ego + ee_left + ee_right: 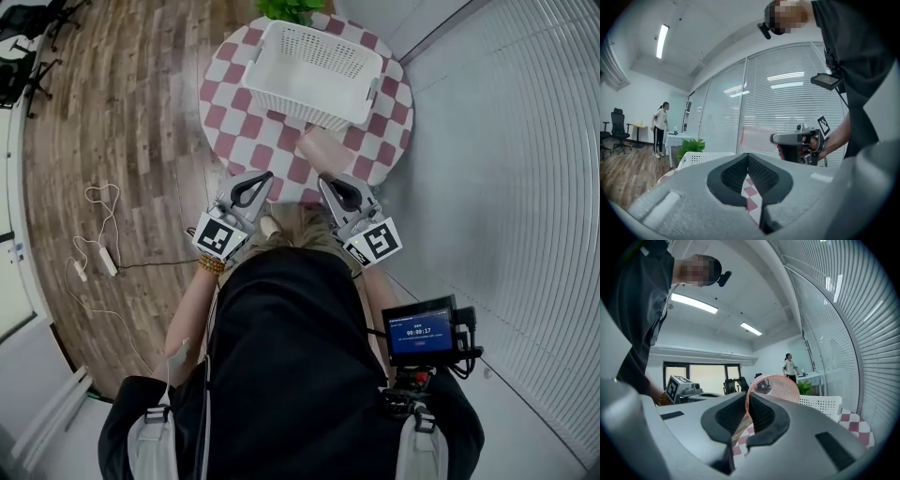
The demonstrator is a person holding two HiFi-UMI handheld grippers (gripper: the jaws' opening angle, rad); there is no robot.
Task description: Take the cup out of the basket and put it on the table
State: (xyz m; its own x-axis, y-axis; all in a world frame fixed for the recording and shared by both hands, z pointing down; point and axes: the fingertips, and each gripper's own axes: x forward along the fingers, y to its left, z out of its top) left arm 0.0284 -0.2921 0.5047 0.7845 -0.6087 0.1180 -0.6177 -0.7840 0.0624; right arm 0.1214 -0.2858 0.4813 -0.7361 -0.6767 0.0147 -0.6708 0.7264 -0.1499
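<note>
- My right gripper (746, 397) is clamped on the pink see-through cup (774, 389): the two pads pinch the cup's thin wall at the rim, and the cup sticks out ahead of the jaws.
- From above, the cup (323, 150) is out of the white basket (319, 117). It hangs tilted over the near part of the round checked table (234, 112), between the basket's front wall and my right gripper (325, 180).
- I cannot tell whether the cup touches the cloth.
- My left gripper (747, 155) is closed and empty. Its tips meet, and only the checked cloth shows through the gap below them.
- From above, the left gripper (265, 178) hovers at the table's near edge, beside the right one and apart from the cup.
- The basket stands upright on the far half of the table, with nothing visible inside it, and a green plant (291, 9) sits just behind it.
- A white cable (103, 258) lies on the wooden floor to my left.
</note>
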